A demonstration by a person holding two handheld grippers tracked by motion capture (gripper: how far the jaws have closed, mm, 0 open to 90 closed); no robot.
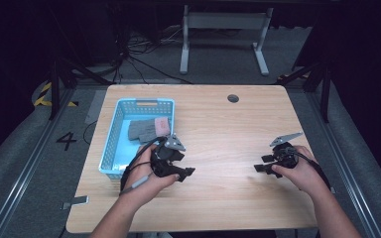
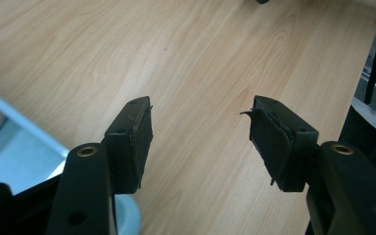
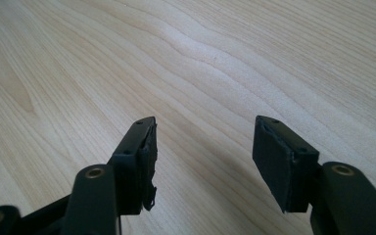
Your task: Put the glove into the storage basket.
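Observation:
A grey glove (image 1: 150, 130) with a pink cuff patch lies inside the light blue basket (image 1: 113, 144) on the left part of the wooden table. My left gripper (image 1: 187, 172) sits just right of the basket, jaws pointing toward the table's middle. In the left gripper view it (image 2: 200, 129) stands open over bare wood, nothing between the pads, with the basket's rim (image 2: 24, 122) at the left edge. My right gripper (image 1: 260, 164) rests at the table's right side, pointing left. It (image 3: 203, 147) is open too, with bare wood between its pads.
The table (image 1: 218, 129) has a round cable hole (image 1: 233, 98) near its far edge. A white desk frame (image 1: 223, 34) stands on the floor beyond. Dark stand legs (image 1: 322, 84) flank the table on both sides.

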